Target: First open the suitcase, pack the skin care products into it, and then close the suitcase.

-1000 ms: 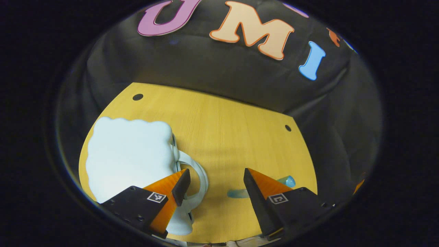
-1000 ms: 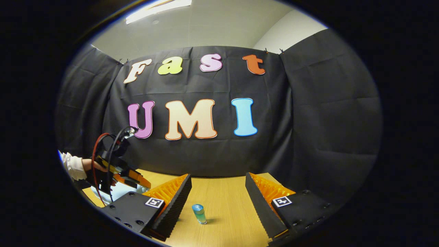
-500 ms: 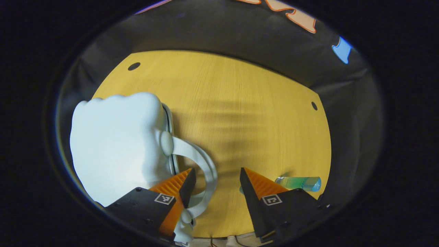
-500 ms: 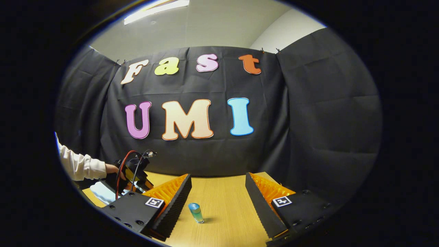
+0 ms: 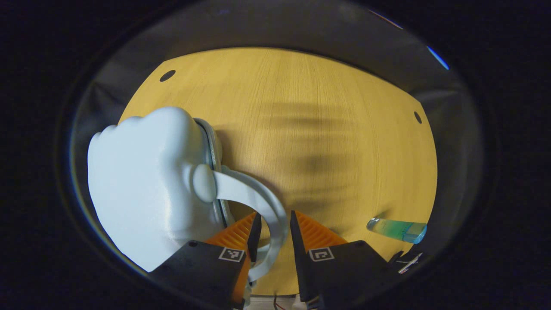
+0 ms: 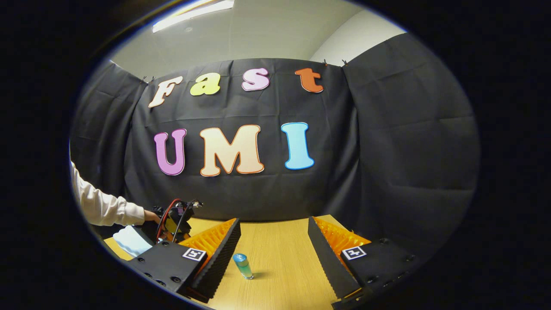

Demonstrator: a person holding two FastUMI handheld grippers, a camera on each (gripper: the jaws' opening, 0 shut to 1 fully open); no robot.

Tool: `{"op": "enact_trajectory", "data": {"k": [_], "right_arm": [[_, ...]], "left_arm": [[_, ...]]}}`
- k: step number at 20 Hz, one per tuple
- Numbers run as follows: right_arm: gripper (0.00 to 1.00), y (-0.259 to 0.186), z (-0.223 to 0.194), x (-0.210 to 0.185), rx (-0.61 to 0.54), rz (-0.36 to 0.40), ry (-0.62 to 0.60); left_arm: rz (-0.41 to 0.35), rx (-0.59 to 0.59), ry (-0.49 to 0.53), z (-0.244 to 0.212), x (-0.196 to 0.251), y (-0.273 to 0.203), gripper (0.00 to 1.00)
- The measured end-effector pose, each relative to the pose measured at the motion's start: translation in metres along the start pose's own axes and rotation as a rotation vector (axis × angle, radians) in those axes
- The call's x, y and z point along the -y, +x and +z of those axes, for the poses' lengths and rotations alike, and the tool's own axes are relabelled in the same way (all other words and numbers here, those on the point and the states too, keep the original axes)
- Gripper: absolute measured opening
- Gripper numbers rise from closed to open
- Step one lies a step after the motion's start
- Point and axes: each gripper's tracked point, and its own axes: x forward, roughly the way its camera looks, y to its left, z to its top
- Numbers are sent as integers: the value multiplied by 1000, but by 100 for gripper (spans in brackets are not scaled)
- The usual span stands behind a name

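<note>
A pale blue-white hard-shell suitcase [image 5: 142,185] lies closed on the wooden table [image 5: 323,129], at the left of the left gripper view. Its curved white handle [image 5: 258,198] arcs out toward me. My left gripper [image 5: 273,228] has its two orange fingers closed in on that handle from both sides. A small blue-green skin care bottle [image 5: 396,230] shows at the table's right edge. In the right gripper view the same bottle [image 6: 243,265] stands upright, farther off between the wide-apart fingers of my right gripper [image 6: 273,234], which is open and holds nothing.
In the right gripper view, a white-sleeved arm [image 6: 101,206] holds the left gripper [image 6: 174,219] down over the suitcase [image 6: 131,241] at the far left. Two dark holes [image 5: 167,75] mark the tabletop's far corners. The black cloth wall closes off the back.
My left gripper dropped toward the suitcase and its fingers closed from wide apart onto the handle. The right gripper stayed open and drifted only slightly.
</note>
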Motion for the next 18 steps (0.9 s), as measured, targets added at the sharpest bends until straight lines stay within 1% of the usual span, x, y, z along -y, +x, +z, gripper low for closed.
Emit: {"op": "enact_trajectory", "data": {"k": [2,3,4,5,6,7,8,9,10,11,12,13,14,15,16,18], "right_arm": [[98,-2,0,4,2,-4,-1],[98,-3,1,6,3,-8,-1],[99,-4,0,8,3,-11,0],[98,-4,0,10,0,-15,2],[98,-5,0,12,1,-20,3],[100,-6,0,14,1,-24,5],[98,-6,0,15,1,-26,7],[98,-7,0,16,0,-29,6],[98,-7,0,17,-1,-30,4],[98,-9,1,17,1,-30,2],[98,-9,0,17,1,-30,-1],[98,-9,0,16,1,-28,-4],[100,-8,0,15,-2,-24,-5],[99,-8,-1,13,-4,-17,-6],[98,-7,-1,11,-5,-10,-7],[98,-5,0,5,-3,6,-5]], "left_arm": [[25,-12,17,0,-4,5,39],[30,-22,15,-1,-5,6,36],[31,-35,10,-3,-7,8,27],[28,-42,4,-4,-7,9,25],[19,-43,1,-3,-6,10,18],[11,-49,-3,-4,-4,12,22],[11,-54,-6,-4,-4,11,20],[10,-60,-7,-5,-5,13,17],[2,-61,-15,-5,-4,13,15],[-12,-56,-35,-4,-3,12,11],[-31,-50,-70,-3,0,9,10],[-53,-53,-107,-2,2,8,5],[-75,-61,-133,-3,1,4,3],[-92,-58,-150,-2,2,2,2],[-104,-51,-151,0,2,-3,1],[-133,-19,-144,7,6,-16,1]]}}
